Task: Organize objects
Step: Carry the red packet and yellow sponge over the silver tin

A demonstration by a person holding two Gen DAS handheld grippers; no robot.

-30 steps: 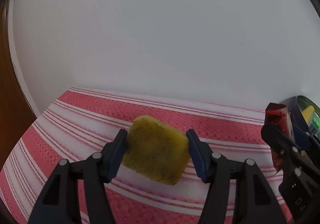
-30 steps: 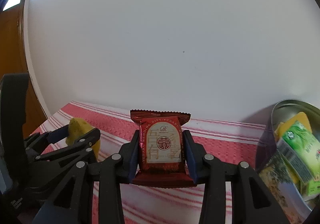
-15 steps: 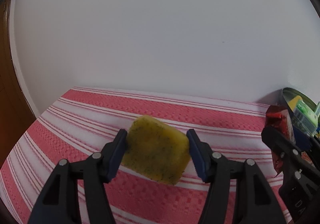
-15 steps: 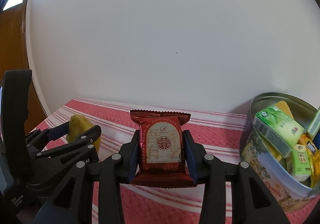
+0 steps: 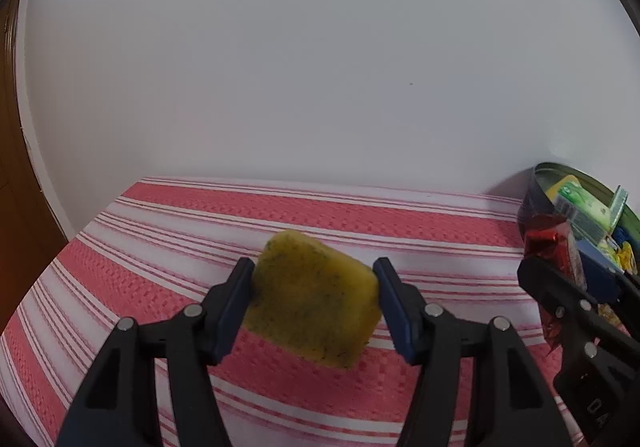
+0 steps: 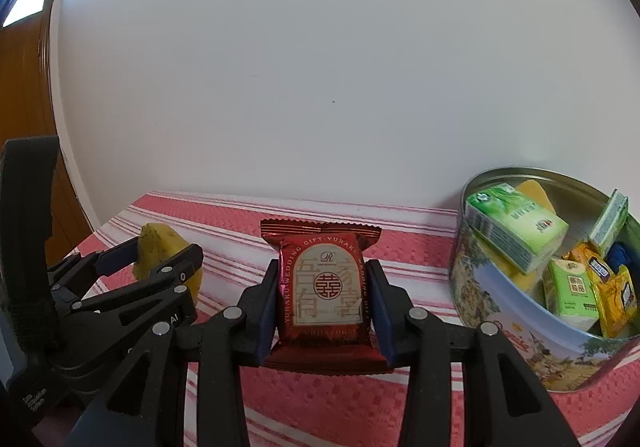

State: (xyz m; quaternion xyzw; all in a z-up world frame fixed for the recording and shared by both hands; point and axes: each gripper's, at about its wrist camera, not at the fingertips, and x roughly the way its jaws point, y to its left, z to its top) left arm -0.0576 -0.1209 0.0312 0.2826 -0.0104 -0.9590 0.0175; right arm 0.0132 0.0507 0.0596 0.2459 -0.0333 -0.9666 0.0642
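Both grippers carry something as I watch them from my station. On my left gripper (image 5: 314, 301) the blue pads pinch a yellow sponge (image 5: 316, 297), speckled with dark dots, by its two sides; the sponge is tilted and hangs above the red and white striped cloth (image 5: 200, 231) on the bench, not touching it. In the right wrist view I see the same sponge (image 6: 160, 247) from the side, at the left of the picture.

On my right gripper (image 6: 324, 299) the pads press on both edges of a red packet (image 6: 324, 287) that stands upright between them, its front with gold letters turned to the camera. It is also held above the cloth.

At the right a round tin (image 6: 520, 343) stands on the cloth, close to the white wall (image 6: 320, 67). It is open on top and holds green boxes (image 6: 516, 227), yellow packets (image 6: 616, 295) and another yellow sponge piece (image 6: 532, 191). The tin is near the right gripper but apart from it, and further from the left one. In the left wrist view I see only part of its rim (image 5: 560, 169) behind the red packet (image 5: 554, 247).
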